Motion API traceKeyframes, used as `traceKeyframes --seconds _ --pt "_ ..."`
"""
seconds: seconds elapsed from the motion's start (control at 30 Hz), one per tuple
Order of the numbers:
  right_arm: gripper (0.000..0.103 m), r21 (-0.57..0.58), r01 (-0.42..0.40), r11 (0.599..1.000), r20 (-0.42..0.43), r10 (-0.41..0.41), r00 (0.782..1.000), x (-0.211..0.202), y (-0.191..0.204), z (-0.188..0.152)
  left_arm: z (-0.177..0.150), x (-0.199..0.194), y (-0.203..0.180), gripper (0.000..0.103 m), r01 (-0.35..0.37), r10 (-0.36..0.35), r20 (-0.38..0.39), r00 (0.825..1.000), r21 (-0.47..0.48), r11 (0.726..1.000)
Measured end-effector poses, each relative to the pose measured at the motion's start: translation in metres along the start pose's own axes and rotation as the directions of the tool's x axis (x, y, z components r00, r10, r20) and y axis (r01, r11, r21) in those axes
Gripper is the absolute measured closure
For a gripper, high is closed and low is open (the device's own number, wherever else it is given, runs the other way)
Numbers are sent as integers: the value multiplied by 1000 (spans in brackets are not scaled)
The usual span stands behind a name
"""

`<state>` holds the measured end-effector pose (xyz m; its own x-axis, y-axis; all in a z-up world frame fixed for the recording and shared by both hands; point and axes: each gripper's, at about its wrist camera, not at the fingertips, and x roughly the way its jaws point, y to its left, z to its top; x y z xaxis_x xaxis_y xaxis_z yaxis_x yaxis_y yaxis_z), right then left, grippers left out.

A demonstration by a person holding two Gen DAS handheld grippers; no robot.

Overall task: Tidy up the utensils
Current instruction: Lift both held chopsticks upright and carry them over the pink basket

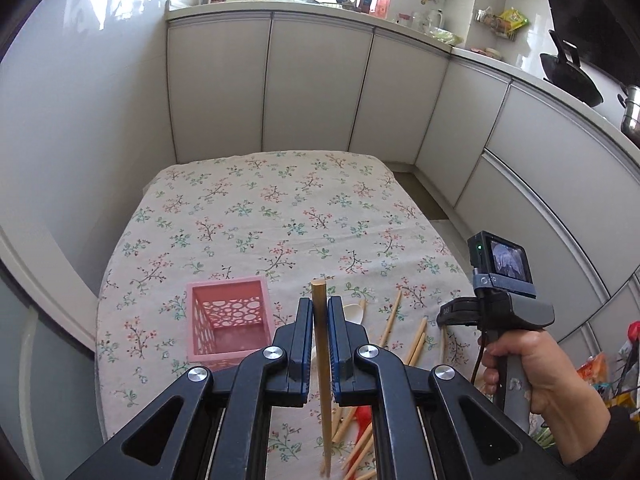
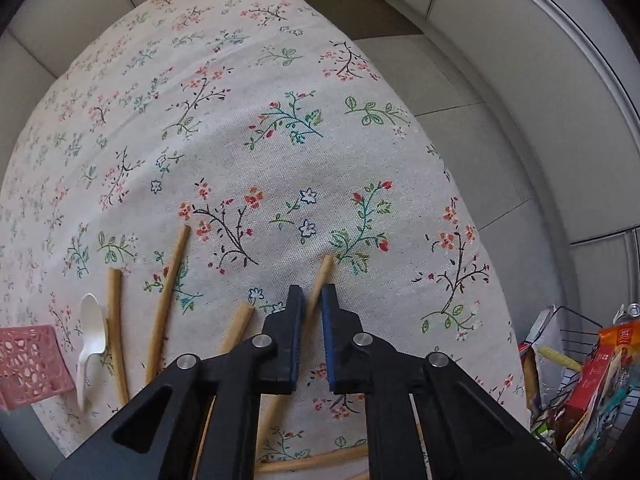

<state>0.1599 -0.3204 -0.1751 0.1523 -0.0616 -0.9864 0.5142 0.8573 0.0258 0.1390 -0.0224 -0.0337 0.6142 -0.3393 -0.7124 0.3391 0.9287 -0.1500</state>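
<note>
While the floral-patterned tablecloth (image 1: 280, 216) is spreading under both cameras, the left gripper (image 1: 320, 312) is pinching one long bamboo chopstick (image 1: 322, 364) between nearly closed jaws, lifted clear of the cloth. The pink perforated plastic basket (image 1: 228, 320) is standing just left of it, looking empty. The right gripper (image 2: 312, 304), pointing down at the cloth, is closing tight around a second tan wooden chopstick (image 2: 325, 266). More chopsticks (image 2: 166, 304) and a white plastic spoon (image 2: 91, 340) are lying loose beside the basket.
</note>
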Motion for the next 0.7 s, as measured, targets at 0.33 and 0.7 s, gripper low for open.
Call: traceKeyframes --seconds 0.33,0.7 --pt "98 78 -243 967 6 244 970 -19 -32 7 -2 -7 10 96 9 -9 2 1000 -20 1000" --pt "98 -212 -335 918 264 384 885 -151 -21 -50 8 -69 9 96 -3 7 166 986 -23 1000"
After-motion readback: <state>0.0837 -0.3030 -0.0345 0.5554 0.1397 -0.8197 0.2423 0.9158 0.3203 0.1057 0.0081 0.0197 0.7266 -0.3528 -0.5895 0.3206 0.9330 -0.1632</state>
